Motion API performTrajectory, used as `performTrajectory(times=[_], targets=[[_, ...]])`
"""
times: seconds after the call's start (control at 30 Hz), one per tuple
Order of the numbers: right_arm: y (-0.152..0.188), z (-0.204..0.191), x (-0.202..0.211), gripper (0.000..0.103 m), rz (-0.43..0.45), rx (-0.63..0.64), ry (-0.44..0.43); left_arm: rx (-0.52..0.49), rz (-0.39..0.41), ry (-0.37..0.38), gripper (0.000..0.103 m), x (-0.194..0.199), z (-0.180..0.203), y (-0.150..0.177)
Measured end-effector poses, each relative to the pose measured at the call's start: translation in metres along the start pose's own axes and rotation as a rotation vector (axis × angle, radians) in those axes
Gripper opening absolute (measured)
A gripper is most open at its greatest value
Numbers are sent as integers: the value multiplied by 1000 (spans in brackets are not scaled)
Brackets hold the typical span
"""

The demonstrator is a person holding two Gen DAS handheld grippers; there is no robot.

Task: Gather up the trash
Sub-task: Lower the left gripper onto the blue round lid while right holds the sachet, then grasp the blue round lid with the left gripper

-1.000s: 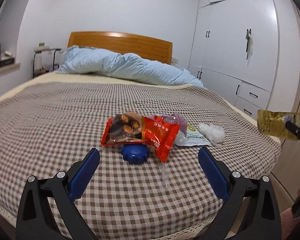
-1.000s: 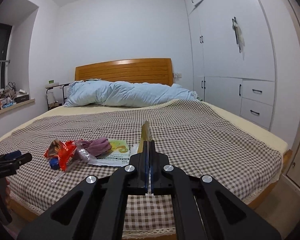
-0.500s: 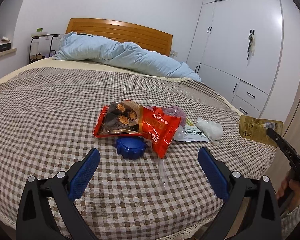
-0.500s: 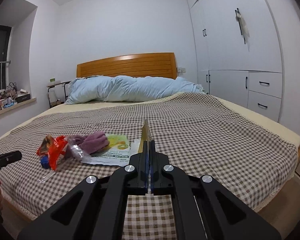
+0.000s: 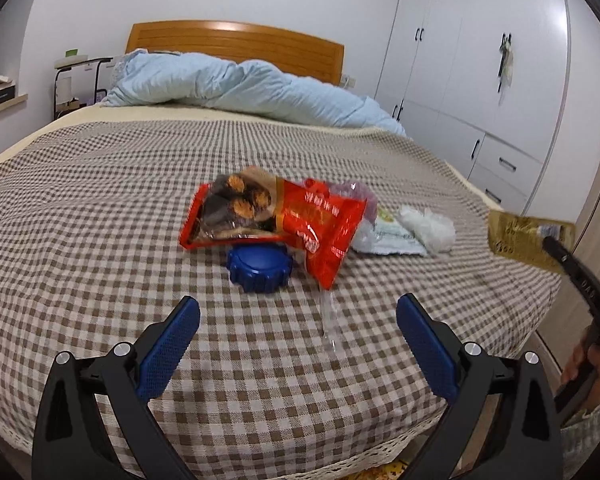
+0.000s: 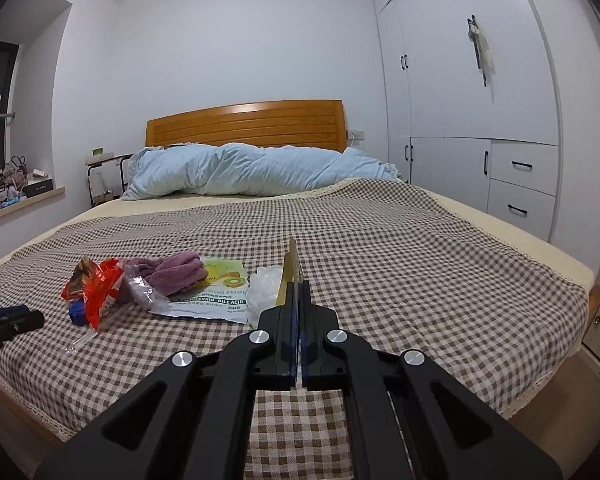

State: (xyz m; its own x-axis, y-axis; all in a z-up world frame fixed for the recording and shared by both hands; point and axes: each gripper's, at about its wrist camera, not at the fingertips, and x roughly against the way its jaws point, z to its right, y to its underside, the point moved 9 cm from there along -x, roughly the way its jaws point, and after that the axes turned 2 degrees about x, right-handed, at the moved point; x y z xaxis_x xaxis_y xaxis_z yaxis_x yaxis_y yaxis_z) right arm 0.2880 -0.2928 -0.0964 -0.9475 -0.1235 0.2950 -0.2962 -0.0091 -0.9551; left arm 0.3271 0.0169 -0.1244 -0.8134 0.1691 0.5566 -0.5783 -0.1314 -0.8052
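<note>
Trash lies on the checked bedspread (image 5: 100, 240): a red snack bag (image 5: 276, 216), a blue lid (image 5: 259, 264) under its edge, a clear plastic strip (image 5: 327, 320), a printed pouch (image 5: 396, 236) and crumpled white plastic (image 5: 428, 226). My left gripper (image 5: 298, 344) is open and empty, just short of the lid. My right gripper (image 6: 296, 300) is shut on a gold wrapper (image 6: 290, 272), held edge-on above the bed's right part; the wrapper also shows in the left wrist view (image 5: 528, 240). The right wrist view shows the snack bag (image 6: 96, 284), a purple cloth (image 6: 176, 272), the pouch (image 6: 216, 296) and white plastic (image 6: 264, 288).
A rumpled light-blue duvet (image 5: 240, 88) lies at the wooden headboard (image 5: 236, 40). White wardrobes (image 5: 480, 80) with drawers line the right wall. A small side table (image 5: 76, 80) and a cluttered sill (image 6: 16, 196) are at the left. The bed's front edge (image 5: 340, 460) is right below my grippers.
My left gripper has moved closer to the trash pile and lower. My right gripper, still holding the gold wrapper, has shifted lower and nearer the bed.
</note>
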Motion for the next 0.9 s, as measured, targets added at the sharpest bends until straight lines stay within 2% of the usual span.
performTrajectory(times=[0.1,0.2,0.27,0.3,0.33,0.53,0.73,0.8,0.83,0.9], targets=[[-1,2,2,1,6,-5,1,-16,-11,-35,96,-7,0,1],[-2,5,3,1,8,-16,0,-49,-28,-133,95,-16,-6,-1],[-3,6,3,1,9,-24,-2,-49,-41,-211,84,-24,-16,-4],[-3,6,3,1,10,-28,-5,-37,-52,-219,81,-28,-21,-6],[-4,6,4,1,13,-32,-9,-14,-72,-208,73,-35,-24,-7],[-8,4,2,1,25,-31,-13,75,-136,-107,72,-63,-26,-10],[-5,-2,-4,1,15,4,-12,68,-131,-165,72,-82,-27,-17],[-5,-3,-4,1,13,15,-9,66,-128,-183,65,-86,-28,-19],[-4,-3,-4,1,13,17,-7,68,-121,-194,52,-86,-29,-21],[-4,-1,-3,1,11,19,-3,77,-111,-189,52,-83,-27,-22]])
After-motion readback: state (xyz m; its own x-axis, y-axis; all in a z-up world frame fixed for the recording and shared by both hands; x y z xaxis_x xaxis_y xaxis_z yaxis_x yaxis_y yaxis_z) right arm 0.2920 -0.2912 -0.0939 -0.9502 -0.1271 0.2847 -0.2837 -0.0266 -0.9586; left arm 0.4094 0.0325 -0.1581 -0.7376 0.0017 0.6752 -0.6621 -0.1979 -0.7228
